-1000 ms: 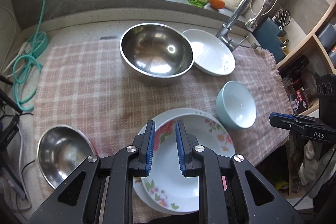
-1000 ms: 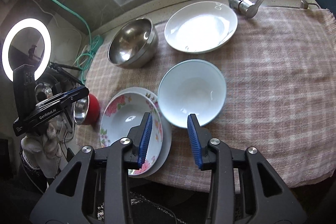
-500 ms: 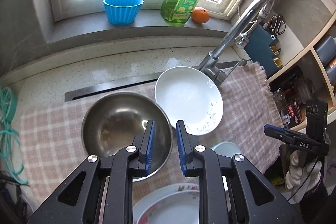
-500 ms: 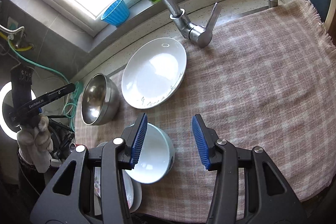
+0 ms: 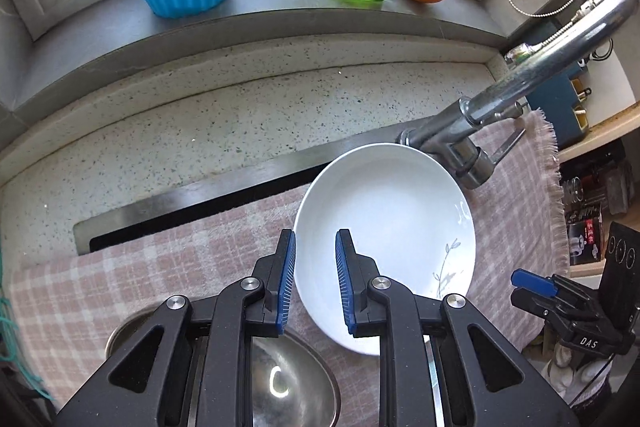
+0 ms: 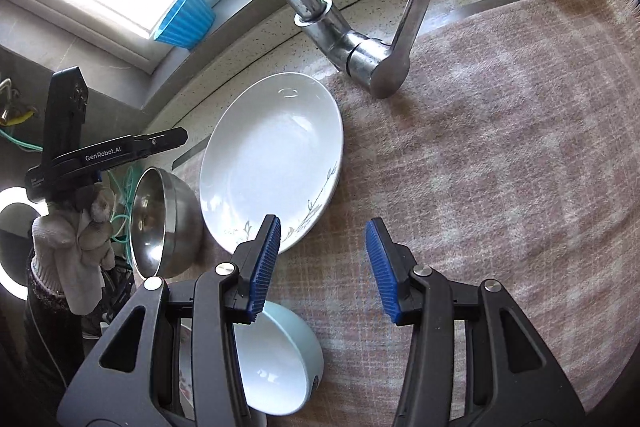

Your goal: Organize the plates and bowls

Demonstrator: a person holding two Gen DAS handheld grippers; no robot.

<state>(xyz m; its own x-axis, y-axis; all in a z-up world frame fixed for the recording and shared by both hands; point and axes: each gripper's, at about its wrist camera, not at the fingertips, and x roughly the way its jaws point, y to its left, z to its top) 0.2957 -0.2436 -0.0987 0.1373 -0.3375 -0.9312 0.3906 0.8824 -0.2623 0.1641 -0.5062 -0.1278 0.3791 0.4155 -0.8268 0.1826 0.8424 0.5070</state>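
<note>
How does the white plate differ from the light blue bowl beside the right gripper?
The white plate is wide and shallow; the light blue bowl is narrower and deeper. The plate carries a grey leaf pattern near its rim; the bowl looks plain. The plate lies close to the faucet; the bowl sits under the right gripper. Both rest upright and empty on the checked cloth.

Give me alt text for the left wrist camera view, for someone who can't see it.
The left gripper, fingers open and empty, hovers over the near left rim of a white plate on a pink checked cloth beside a chrome faucet. A steel bowl sits below the gripper.
</note>
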